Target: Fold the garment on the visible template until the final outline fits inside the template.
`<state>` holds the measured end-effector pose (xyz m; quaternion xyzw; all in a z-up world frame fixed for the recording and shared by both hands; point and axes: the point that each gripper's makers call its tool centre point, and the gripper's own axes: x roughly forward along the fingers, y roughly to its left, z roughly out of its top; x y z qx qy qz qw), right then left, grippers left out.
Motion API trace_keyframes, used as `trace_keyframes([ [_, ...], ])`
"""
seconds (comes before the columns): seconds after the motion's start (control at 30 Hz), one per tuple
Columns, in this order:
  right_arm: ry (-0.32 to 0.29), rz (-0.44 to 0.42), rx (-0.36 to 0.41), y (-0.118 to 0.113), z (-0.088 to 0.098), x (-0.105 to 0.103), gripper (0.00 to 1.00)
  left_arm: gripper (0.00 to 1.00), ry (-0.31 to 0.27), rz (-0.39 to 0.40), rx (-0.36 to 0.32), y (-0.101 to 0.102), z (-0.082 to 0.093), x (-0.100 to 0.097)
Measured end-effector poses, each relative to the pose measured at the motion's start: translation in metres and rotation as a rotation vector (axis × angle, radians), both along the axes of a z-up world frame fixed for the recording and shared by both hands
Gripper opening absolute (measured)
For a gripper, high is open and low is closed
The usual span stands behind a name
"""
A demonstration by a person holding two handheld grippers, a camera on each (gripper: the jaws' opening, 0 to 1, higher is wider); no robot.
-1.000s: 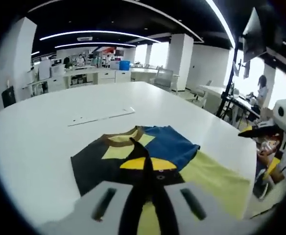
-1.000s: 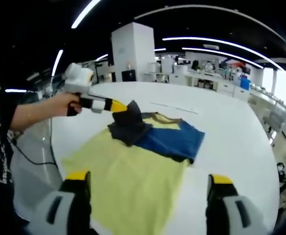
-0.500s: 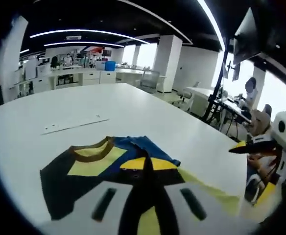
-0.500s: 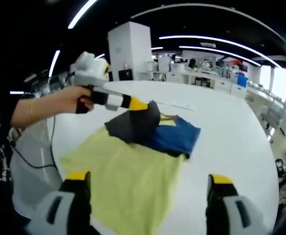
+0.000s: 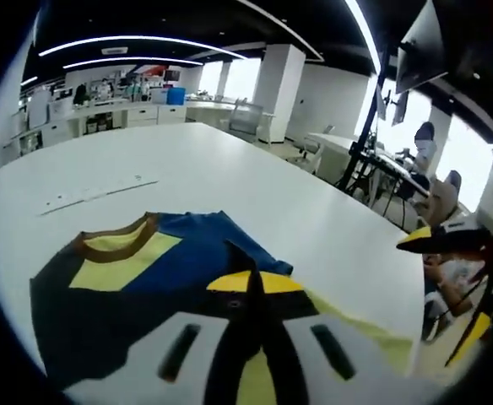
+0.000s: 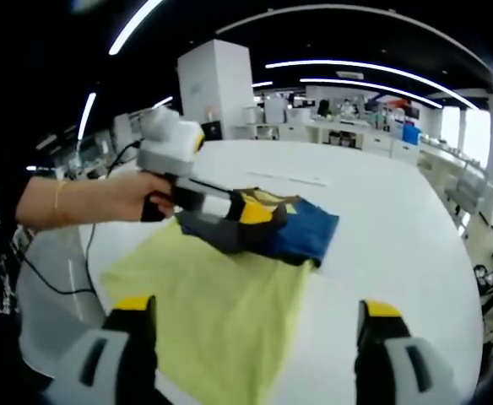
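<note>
Carrying the garment (image 6: 230,287) fold farther across, left gripper (image 6: 259,213) pinching it

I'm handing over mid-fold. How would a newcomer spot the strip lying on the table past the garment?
Start at the big white table and find the garment, blue, black and yellow, near its close edge. Look just past its brown collar: the strip lies flat there, apart from the cloth. It is long, thin and white, nearly matching the tabletop, unlike the colourful garment.
</note>
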<state>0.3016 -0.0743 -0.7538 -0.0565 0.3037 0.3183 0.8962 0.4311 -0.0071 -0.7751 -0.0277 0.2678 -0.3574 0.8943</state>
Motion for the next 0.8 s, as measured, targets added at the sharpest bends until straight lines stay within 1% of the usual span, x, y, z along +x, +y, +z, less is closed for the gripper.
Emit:
trace_keyframes([
  [0.17,0.005,0.002,-0.008,0.001,-0.003,0.0,1.0,0.0,0.001,-0.013,-0.009,-0.01,0.001,-0.002],
  [0.2,0.007,0.001,-0.008,0.001,-0.003,0.0,1.0,0.0,0.012,-0.021,-0.014,-0.011,0.001,-0.005],
  [0.23,0.006,0.0,-0.008,0.0,-0.003,0.0,1.0,0.0,0.009,-0.035,-0.029,-0.016,0.003,-0.007],
  [0.33,0.01,0.0,-0.009,0.0,-0.005,0.0,1.0,0.0,-0.005,-0.047,-0.018,-0.02,0.003,-0.012],
  [0.4,0.01,0.002,-0.011,0.0,-0.005,-0.001,1.0,0.0,-0.007,-0.05,-0.017,-0.021,0.001,-0.01],
  [0.47,0.009,0.003,-0.01,0.0,-0.004,-0.001,1.0,0.0,0.022,-0.039,-0.112,-0.028,0.005,-0.01],
  [0.5,0.009,0.004,-0.008,0.001,-0.003,-0.001,1.0,0.01,0.045,-0.042,-0.139,-0.032,0.007,-0.011],
  [0.53,0.008,0.004,-0.008,0.001,-0.003,-0.001,1.0,0.03,0.037,-0.048,-0.125,-0.032,0.007,-0.012],
  [0.57,0.008,0.004,-0.01,0.001,-0.003,-0.001,1.0,0.07,0.016,-0.058,-0.102,-0.034,0.008,-0.011],
  [0.63,0.007,0.004,-0.01,0.001,-0.003,-0.001,1.0,0.11,-0.031,-0.091,-0.063,-0.036,0.01,-0.012],
  [0.7,0.007,0.004,-0.009,0.0,-0.003,-0.001,1.0,0.17,-0.055,-0.106,-0.051,-0.038,0.013,-0.014],
  [0.73,0.007,0.005,-0.01,0.0,-0.003,-0.001,1.0,0.2,-0.06,-0.11,-0.047,-0.038,0.013,-0.015],
  [0.8,0.008,0.007,-0.011,0.001,-0.003,-0.001,1.0,0.31,-0.072,-0.111,-0.032,-0.037,0.012,-0.014],
])
